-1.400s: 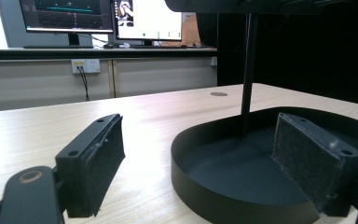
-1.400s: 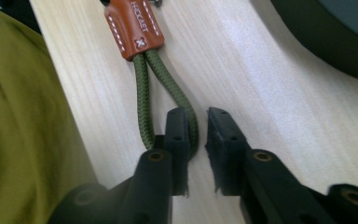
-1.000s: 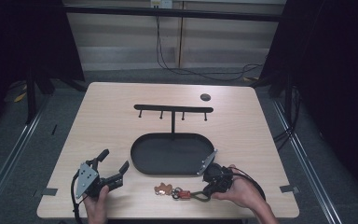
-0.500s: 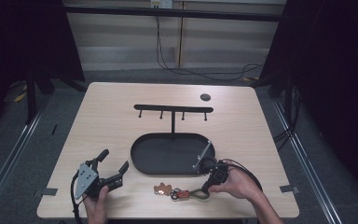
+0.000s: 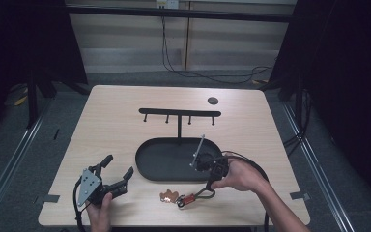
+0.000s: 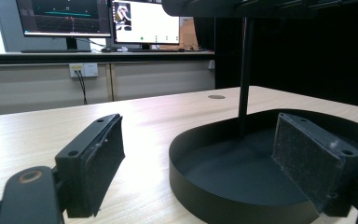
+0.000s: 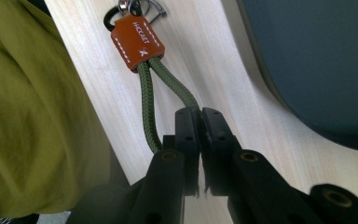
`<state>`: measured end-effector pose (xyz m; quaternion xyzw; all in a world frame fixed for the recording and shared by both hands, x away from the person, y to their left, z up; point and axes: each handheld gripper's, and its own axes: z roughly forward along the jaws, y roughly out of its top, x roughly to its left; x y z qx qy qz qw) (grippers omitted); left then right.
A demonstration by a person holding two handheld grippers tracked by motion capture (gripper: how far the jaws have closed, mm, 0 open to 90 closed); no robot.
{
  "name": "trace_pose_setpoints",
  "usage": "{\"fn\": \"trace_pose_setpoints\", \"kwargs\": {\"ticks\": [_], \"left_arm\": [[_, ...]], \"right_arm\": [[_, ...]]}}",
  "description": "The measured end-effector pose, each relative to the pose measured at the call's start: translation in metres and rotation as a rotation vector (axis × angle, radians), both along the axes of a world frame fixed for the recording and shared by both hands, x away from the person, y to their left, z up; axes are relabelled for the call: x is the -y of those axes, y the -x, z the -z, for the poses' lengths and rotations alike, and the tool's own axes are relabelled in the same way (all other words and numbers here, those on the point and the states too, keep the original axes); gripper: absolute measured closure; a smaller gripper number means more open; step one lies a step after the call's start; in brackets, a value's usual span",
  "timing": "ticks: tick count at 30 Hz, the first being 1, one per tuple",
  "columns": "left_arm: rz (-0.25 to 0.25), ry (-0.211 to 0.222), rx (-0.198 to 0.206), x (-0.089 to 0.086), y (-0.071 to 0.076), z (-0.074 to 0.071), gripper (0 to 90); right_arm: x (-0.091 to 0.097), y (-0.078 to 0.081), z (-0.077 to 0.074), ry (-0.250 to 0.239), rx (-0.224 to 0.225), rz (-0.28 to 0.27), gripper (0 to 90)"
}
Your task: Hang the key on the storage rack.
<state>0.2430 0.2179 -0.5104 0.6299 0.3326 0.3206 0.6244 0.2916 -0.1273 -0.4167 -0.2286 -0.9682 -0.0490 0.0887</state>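
— Keychain [image 5: 186, 197]: it lies at the near edge of the table [image 5: 116, 125], just in front of the black oval tray [image 5: 149, 166]. See the green cord loop [image 7: 145, 100] coming out of that orange leather tab [image 7: 137, 42]?

— I do. The right gripper [image 7: 199, 120] has its jaws pressed together on one strand of that loop, pinching the cord. The metal clip end looks to be resting on the wood.

— So I'd say this is the pick-up step, the grip made and the lift just starting. And the other hand?

— The left gripper [image 5: 118, 175] sits low by the tray's left end, jaws spread wide with nothing between them.

— I'd guess the cord is headed for the hook rack [image 5: 179, 113] standing up out of the tray.

— Likely. That calls for raising the whole keychain clear of the table, carrying it over the tray rim, and keeping the loop hanging open so a peg can pass through it. The pinch is on a single strand, so a swing could twist the loop shut.
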Motion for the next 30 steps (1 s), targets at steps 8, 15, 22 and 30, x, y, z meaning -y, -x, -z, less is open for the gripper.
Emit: {"fn": "trace_pose_setpoints", "kwargs": {"ticks": [8,15,22,30], "left_arm": [[0.001,-0.001,-0.001,0.0,0.0,0.0,16.1],[0.004,-0.004,0.0,-0.001,0.0,0.0,16.1],[0.005,-0.005,0.0,-0.001,0.0,0.0,16.1],[0.006,-0.005,0.0,-0.001,0.0,0.0,16.0]], "right_arm": [[-0.013,-0.007,-0.025,0.004,0.006,-0.026,86.4],[-0.023,-0.011,-0.044,-0.008,0.027,-0.063,86.6],[-0.027,-0.014,-0.063,-0.034,0.076,-0.08,86.7],[-0.031,-0.015,-0.087,-0.059,0.095,-0.074,86.8]]}}
